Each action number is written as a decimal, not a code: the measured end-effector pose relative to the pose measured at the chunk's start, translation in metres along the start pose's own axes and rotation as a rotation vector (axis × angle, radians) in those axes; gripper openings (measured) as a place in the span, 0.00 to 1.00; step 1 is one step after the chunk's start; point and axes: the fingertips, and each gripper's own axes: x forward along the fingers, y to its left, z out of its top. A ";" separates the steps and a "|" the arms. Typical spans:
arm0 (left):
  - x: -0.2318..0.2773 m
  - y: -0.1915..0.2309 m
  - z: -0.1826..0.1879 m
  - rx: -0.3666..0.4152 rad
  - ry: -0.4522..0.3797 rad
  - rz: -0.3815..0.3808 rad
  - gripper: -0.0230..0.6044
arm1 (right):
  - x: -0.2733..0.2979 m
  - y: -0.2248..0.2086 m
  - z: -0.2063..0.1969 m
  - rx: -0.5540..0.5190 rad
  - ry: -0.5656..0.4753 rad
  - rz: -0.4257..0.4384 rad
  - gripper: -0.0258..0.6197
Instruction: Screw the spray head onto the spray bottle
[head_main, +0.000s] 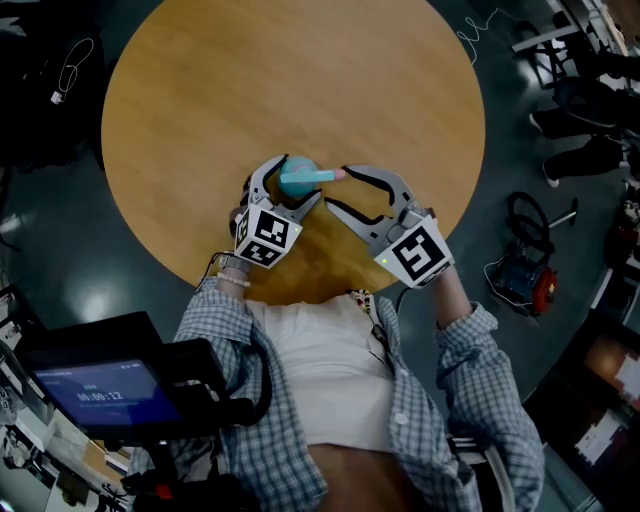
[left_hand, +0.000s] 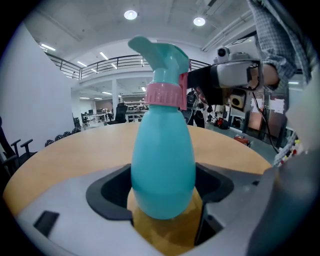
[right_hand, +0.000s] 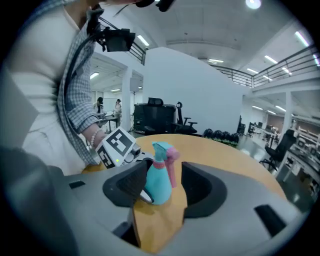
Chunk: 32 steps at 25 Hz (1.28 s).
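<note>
Turquoise plastic, one item: spray bottle (left_hand: 162, 170), standing upright on the round wooden table (head_main: 300, 80) near its front edge, long axis vertical.

Fitted on top: turquoise spray head (left_hand: 162, 57) over a pink collar (left_hand: 165, 95). We see the collar seated on the neck; we cannot tell whether it is screwed fully home.

Holder: left gripper (head_main: 298, 178), jaws clamped on the bottle's lower body, one on each side.

Free tool: right gripper (head_main: 336, 188), jaws parted, nothing pressed between them. Its tips sit just beside the head, on the bottle's right in the head view, and the head's pink tip points toward them. From its own camera the bottle stands straight ahead, framed in the gap.

We judge the right gripper is placed to take the collar and turn it about the upright axis.
</note>
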 end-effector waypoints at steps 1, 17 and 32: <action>-0.001 0.000 0.000 0.001 -0.001 0.000 0.67 | -0.004 -0.002 0.003 -0.039 0.009 0.033 0.35; -0.001 -0.002 0.001 -0.007 -0.002 0.006 0.67 | 0.054 0.019 -0.001 -0.395 0.145 0.313 0.23; 0.002 -0.003 0.002 0.004 0.003 0.004 0.67 | 0.060 0.012 -0.003 0.007 0.351 0.543 0.23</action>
